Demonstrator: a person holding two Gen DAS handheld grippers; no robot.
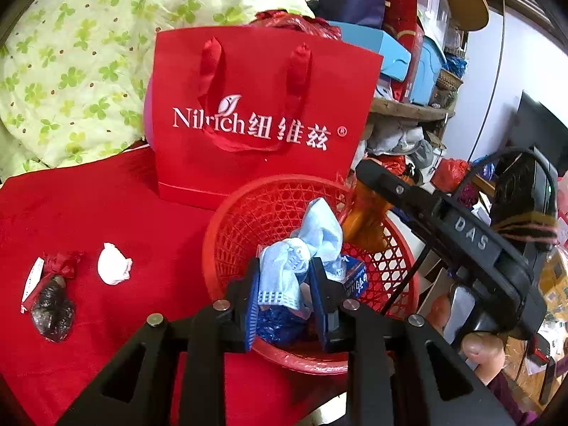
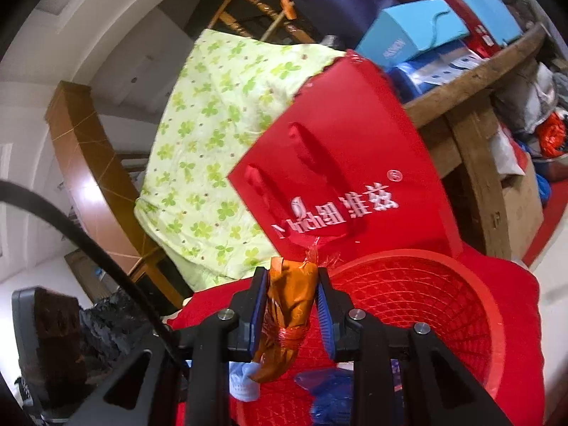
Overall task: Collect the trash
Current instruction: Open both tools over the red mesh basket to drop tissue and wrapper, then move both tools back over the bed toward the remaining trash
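Left tongs [image 1: 284, 294] are gripping a crumpled light-blue face mask [image 1: 312, 245] over the red plastic mesh basket [image 1: 241, 220]. Right tongs [image 2: 291, 305] are clamping an orange foil wrapper [image 2: 289, 294] at the basket rim. Best releasing both well inside the rim.

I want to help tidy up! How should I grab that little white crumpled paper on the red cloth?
Come straight down from above and pinch the white paper ball across its narrow middle. It lies loose on the red cloth, with bare cloth between it and the dark wrapper, so fingers probably fit on both sides.
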